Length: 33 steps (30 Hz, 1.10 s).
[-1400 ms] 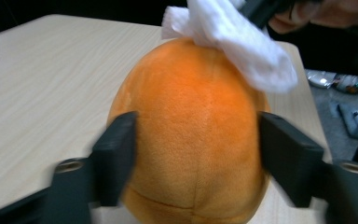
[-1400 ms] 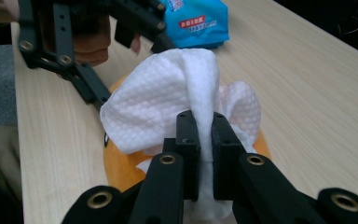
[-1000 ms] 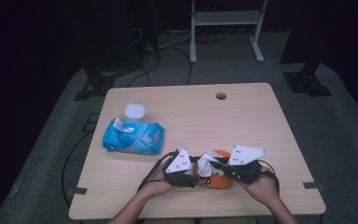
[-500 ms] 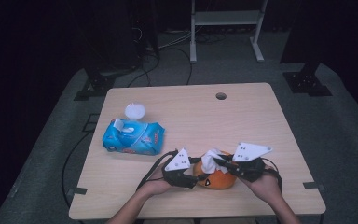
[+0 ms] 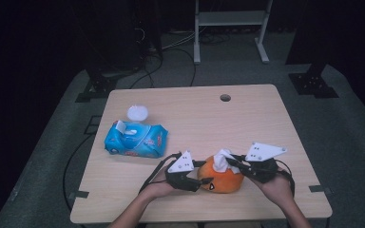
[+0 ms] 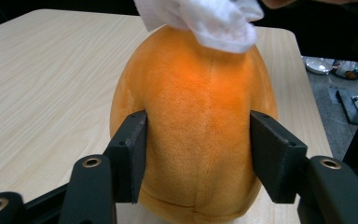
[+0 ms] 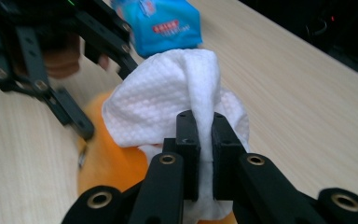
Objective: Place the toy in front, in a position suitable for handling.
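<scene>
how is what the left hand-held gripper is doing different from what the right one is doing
The left hand-held gripper straddles the orange plush toy, jaws wide at its sides; the right hand-held gripper is shut tight on a white wipe. The left jaws have just been opening slightly; the right stays clamped. The left grips low on the toy's body; the right works on top. Both meet at the same toy.

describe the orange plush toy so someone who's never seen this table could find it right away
On the wooden table, look at the near edge, where the person's two hands meet. The orange plush toy sits there between the left gripper and the right gripper, which holds a white wipe on top of it. It is rounded, fuzzy and orange, unlike the flat blue wipes pack farther left.
</scene>
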### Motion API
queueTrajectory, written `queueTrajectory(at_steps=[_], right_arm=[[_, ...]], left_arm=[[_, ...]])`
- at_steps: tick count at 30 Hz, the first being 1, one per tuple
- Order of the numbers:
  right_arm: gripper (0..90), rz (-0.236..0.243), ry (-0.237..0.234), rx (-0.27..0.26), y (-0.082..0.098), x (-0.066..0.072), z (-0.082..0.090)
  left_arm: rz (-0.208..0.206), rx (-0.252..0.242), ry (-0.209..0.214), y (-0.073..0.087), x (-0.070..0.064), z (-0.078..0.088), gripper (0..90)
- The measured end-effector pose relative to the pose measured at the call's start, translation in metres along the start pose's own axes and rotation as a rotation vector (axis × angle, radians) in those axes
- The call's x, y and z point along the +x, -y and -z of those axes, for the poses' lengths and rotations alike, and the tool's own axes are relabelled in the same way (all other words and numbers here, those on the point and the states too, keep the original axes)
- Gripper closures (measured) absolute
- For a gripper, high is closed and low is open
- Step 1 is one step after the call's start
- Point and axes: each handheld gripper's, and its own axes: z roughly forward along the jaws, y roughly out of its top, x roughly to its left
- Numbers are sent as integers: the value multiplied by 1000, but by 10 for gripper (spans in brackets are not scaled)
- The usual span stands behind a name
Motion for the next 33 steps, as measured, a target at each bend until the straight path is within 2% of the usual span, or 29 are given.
queueTrajectory(at_steps=[2,4,6,8,9,11,14,16,19,21,22,23,26,28,29,31,32,33], right_arm=[[837,-37,-20,-5,8,-3,-1],[837,-13,-12,10,8,0,-3],[837,3,-13,6,4,3,-4],[837,25,-11,4,1,7,-6],[837,38,-11,6,0,10,-7],[837,43,-12,2,0,11,-6],[838,26,-16,-11,-2,7,2],[837,13,-11,-22,-1,4,6],[837,11,-21,-13,3,6,1],[837,22,-18,-6,2,9,-3],[837,22,-24,-12,1,10,-4],[837,30,-24,-10,0,10,-4],[837,32,-32,-5,1,8,-3],[837,12,-44,-8,5,3,0],[837,7,-38,-4,7,0,1],[837,-31,-17,24,16,-9,3],[836,-39,-14,29,19,-10,3],[836,-54,-22,14,20,-11,5]], left_arm=[[6,-1,12,-2,0,-1,345],[8,-14,9,-5,-1,-2,280],[5,-18,0,-6,-1,-4,259],[-9,-12,-5,-6,-3,-5,263],[-18,-2,-2,-5,-2,-4,296],[2,27,6,-4,0,-1,384],[10,89,-13,-1,6,5,414],[52,79,-2,4,11,9,411],[37,60,-1,3,11,9,337],[20,18,-8,-2,7,8,258],[7,26,-17,-4,5,6,261],[-2,35,-26,-3,5,6,319],[15,48,-24,0,8,7,391],[20,49,-26,1,9,8,402],[22,48,-26,2,10,9,402],[31,50,-29,4,12,10,401],[47,47,-33,4,13,10,398],[52,45,-34,4,13,9,396]])
